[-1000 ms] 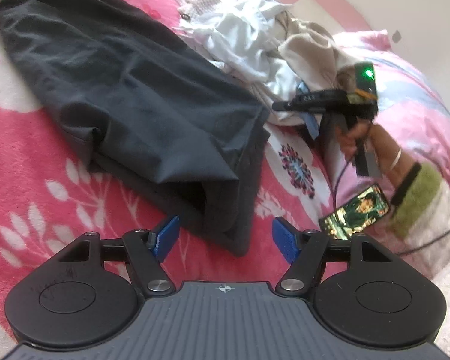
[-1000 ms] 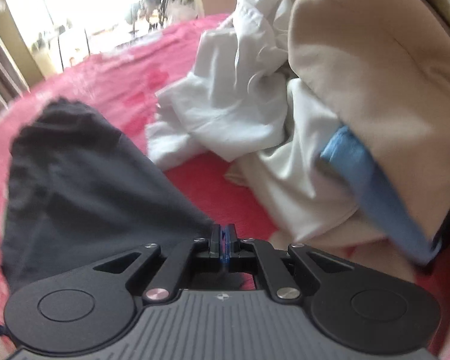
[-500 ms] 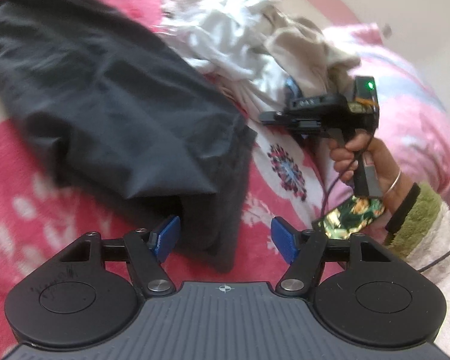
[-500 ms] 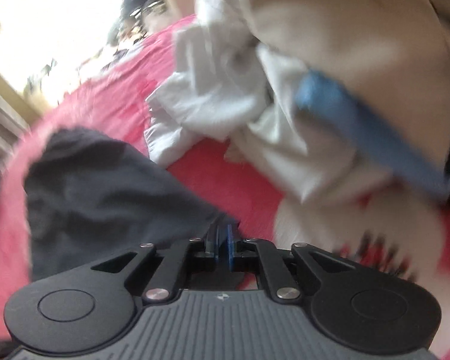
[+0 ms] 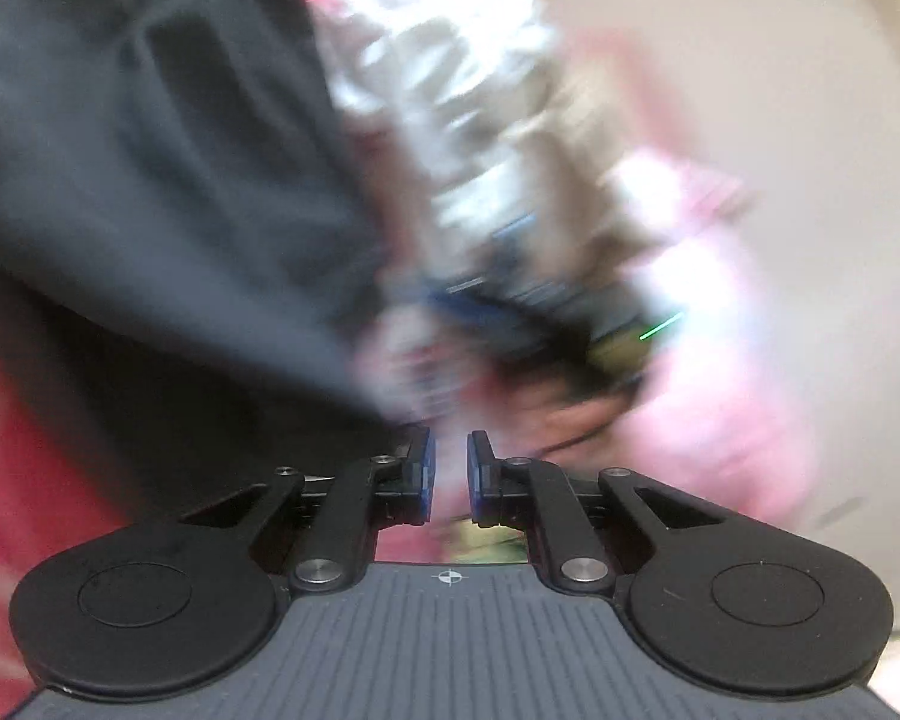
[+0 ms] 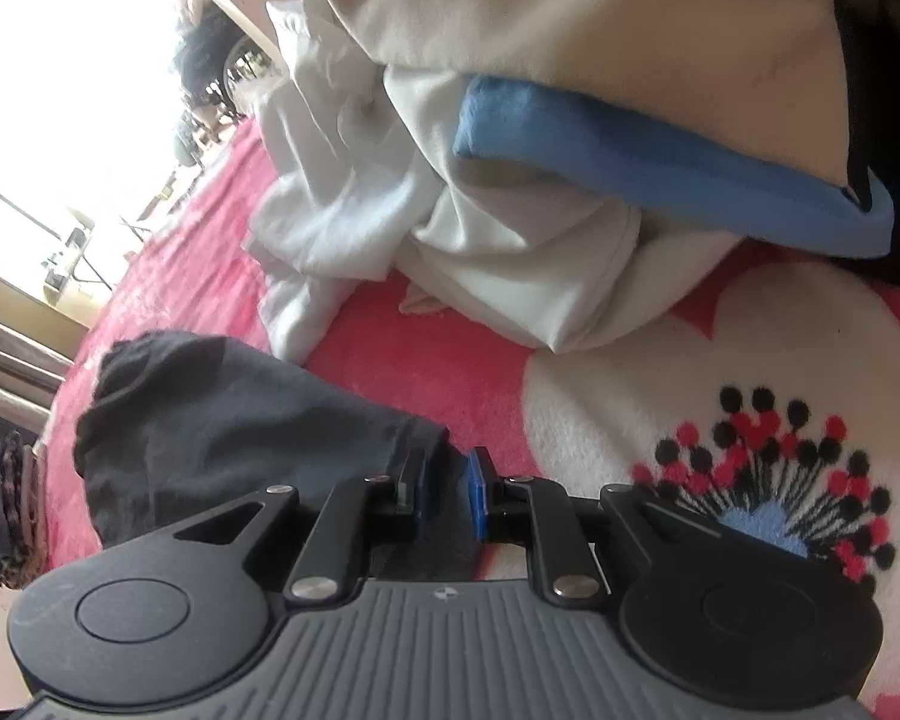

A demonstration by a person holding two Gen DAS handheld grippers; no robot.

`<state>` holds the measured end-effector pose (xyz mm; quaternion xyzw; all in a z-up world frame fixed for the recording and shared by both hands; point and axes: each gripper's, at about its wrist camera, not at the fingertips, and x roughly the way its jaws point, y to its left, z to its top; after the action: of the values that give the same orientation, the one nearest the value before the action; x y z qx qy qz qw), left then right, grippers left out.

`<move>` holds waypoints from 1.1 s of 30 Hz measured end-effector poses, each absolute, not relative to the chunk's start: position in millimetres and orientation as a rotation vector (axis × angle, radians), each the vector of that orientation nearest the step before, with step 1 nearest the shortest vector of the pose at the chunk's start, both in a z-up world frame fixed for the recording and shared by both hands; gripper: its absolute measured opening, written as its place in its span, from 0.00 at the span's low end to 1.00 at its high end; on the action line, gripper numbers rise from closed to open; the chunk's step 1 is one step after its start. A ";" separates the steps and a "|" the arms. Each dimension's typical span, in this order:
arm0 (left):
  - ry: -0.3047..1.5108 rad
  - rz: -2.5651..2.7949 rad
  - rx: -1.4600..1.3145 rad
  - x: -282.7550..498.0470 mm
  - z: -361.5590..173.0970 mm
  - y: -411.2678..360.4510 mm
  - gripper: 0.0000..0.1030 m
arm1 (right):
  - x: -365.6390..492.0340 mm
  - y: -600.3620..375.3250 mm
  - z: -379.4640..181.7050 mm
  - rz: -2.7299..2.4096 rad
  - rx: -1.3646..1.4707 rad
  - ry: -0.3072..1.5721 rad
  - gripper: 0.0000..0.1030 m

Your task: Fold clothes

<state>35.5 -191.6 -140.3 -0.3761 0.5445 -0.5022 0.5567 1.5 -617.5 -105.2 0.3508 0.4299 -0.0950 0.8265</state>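
Left fingers: the blue pads (image 5: pixel 427 474) of the left gripper (image 5: pixel 450 474) are seen drawn close, a narrow gap left between them; the jaws have just been closing. No cloth is seen in that gap; the pink blanket (image 5: pixel 720 408) shows through it.

Right fingers: the pads (image 6: pixel 479 492) of the right gripper (image 6: pixel 447 489) are seen slightly parted, the jaws having just been opening. A corner of the dark garment (image 6: pixel 222 420) lies in the gap, but whether the pads press on it cannot be told.

Garment, long axis: in the right wrist view the dark garment is stretched from the fingertips up and to the left, toward the bright window (image 6: pixel 60 90), its gathered far end pointed that way.

Garment, place by the right fingers: its near corner is found at and under the fingertips; the rest is spread left of them on the blanket.

Garment, place by the left fingers: in the left wrist view, heavily blurred, the dark cloth (image 5: pixel 150 150) fills the upper left and its lower edge comes just beside the left pad; contact cannot be judged.

Clothes pile: white, beige and blue pieces (image 6: pixel 510 150) are heaped above the right fingertips, apart from the dark garment, red blanket between them.

Right hand's gripper in left view: a blurred dark shape with a green light (image 5: pixel 660 324) is seen to the right of centre.
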 end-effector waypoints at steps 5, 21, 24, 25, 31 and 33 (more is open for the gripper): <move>1.394 -1.053 -0.693 32.2 -168.4 -190.8 0.19 | 8.4 -617.5 -107.9 -0.207 0.727 0.920 0.17; 1.259 -1.062 -0.516 14.6 -144.0 -177.9 0.68 | 57.3 -603.3 -122.3 -0.024 0.511 1.013 0.46; 1.274 -1.049 -0.530 16.8 -145.7 -179.7 0.67 | 59.6 -600.2 -125.1 0.000 0.491 1.024 0.40; 1.276 -1.047 -0.534 16.8 -145.6 -179.7 0.67 | 59.3 -599.6 -124.3 0.002 0.484 1.019 0.39; 1.315 -1.005 -0.584 18.1 -149.4 -180.6 0.67 | 56.7 -595.4 -115.0 0.019 0.442 0.973 0.19; 1.346 -0.967 -0.614 20.6 -154.0 -180.7 0.63 | 55.0 -592.7 -110.9 0.023 0.422 0.958 0.11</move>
<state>20.6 -180.7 -154.0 -0.2684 0.5888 -0.4228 0.6345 55.0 -592.7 -110.9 0.2014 0.4575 0.0110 0.8660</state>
